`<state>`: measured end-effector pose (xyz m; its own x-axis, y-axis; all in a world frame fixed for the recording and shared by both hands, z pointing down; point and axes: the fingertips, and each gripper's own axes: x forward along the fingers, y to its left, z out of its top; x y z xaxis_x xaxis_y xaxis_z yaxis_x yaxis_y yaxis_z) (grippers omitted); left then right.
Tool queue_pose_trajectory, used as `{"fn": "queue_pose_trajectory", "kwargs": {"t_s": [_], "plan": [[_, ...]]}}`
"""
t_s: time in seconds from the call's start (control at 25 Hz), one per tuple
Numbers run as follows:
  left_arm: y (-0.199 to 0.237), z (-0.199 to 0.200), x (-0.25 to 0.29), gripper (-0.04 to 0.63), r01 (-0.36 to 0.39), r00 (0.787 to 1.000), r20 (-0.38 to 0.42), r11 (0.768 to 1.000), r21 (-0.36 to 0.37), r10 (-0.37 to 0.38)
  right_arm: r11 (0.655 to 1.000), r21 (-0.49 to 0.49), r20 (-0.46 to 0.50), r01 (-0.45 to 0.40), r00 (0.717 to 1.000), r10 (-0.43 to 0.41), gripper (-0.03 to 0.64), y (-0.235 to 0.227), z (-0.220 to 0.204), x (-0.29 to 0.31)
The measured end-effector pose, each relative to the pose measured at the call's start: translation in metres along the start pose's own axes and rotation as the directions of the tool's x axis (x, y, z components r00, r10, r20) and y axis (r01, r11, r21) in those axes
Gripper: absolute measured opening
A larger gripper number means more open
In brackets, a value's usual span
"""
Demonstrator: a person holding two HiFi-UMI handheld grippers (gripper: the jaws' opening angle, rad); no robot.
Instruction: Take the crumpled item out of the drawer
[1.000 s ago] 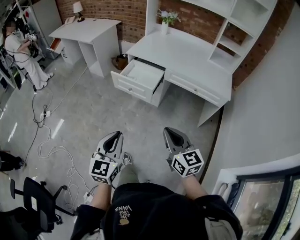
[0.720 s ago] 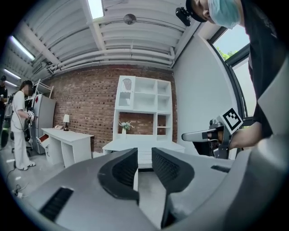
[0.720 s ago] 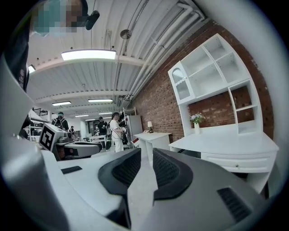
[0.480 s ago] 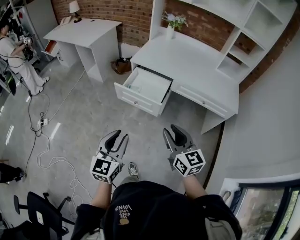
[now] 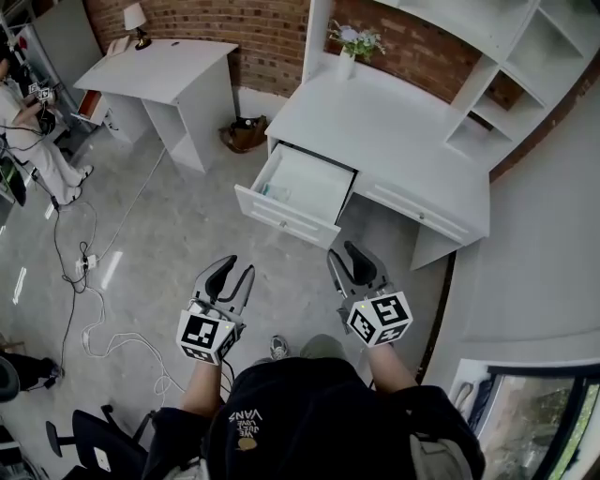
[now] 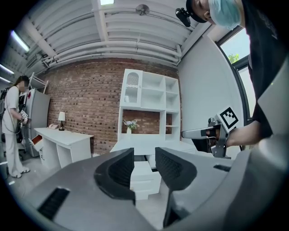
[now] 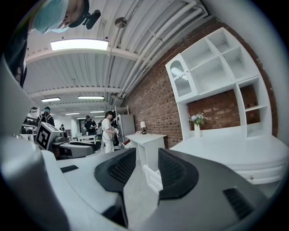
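The crumpled item (image 5: 270,191) lies inside the open drawer (image 5: 281,217), a small pale thing near the left front corner; it is too small in the head view to say more about it. The drawer is pulled out from the left end of the white table (image 5: 394,122), which stands against a brick wall (image 5: 267,28) and carries a set of white shelves (image 5: 487,84) at its back. A vase of flowers (image 5: 349,54) stands on the table top by the wall.

Both tongs are held out over the grey floor (image 5: 178,225), well apart from the drawer and pointing toward it. The left tongs (image 5: 232,278) have just been opening, and their jaws stand apart with nothing between them; in the left gripper view the left tongs (image 6: 144,164) frame the drawer front (image 6: 145,178) in the distance. The right tongs (image 5: 352,262) have likewise just been opening and are spread wide and empty; the right gripper view shows only floor and furniture past the gap in the right tongs (image 7: 146,169).

To the left stands a second white table (image 5: 159,66) with a lamp (image 5: 134,17) on it. A brown basket (image 5: 244,133) sits on the floor between the two tables. Cables (image 5: 89,281) trail over the floor at the left, near a person in white (image 5: 33,131).
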<state>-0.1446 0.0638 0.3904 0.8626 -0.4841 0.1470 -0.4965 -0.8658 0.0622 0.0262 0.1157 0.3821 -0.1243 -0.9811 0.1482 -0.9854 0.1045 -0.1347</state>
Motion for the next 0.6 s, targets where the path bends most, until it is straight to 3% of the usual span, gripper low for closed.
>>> {"fn": "queue_pose_trajectory", "kwargs": {"t_s": [0.28, 0.6], "plan": [[0.035, -0.001, 0.048, 0.126, -0.031, 0.999, -0.012, 0.999, -0.009, 0.031, 0.998, -0.033, -0.033, -0.047, 0.998, 0.046, 0.130, -0.032, 0.002, 0.060], [0.080, 0.006, 0.122, 0.126, -0.163, 0.987, -0.009, 0.986, -0.042, 0.162, 0.980, -0.060, -0.100, -0.191, 0.978, 0.185, 0.130, -0.087, 0.007, 0.154]]}}
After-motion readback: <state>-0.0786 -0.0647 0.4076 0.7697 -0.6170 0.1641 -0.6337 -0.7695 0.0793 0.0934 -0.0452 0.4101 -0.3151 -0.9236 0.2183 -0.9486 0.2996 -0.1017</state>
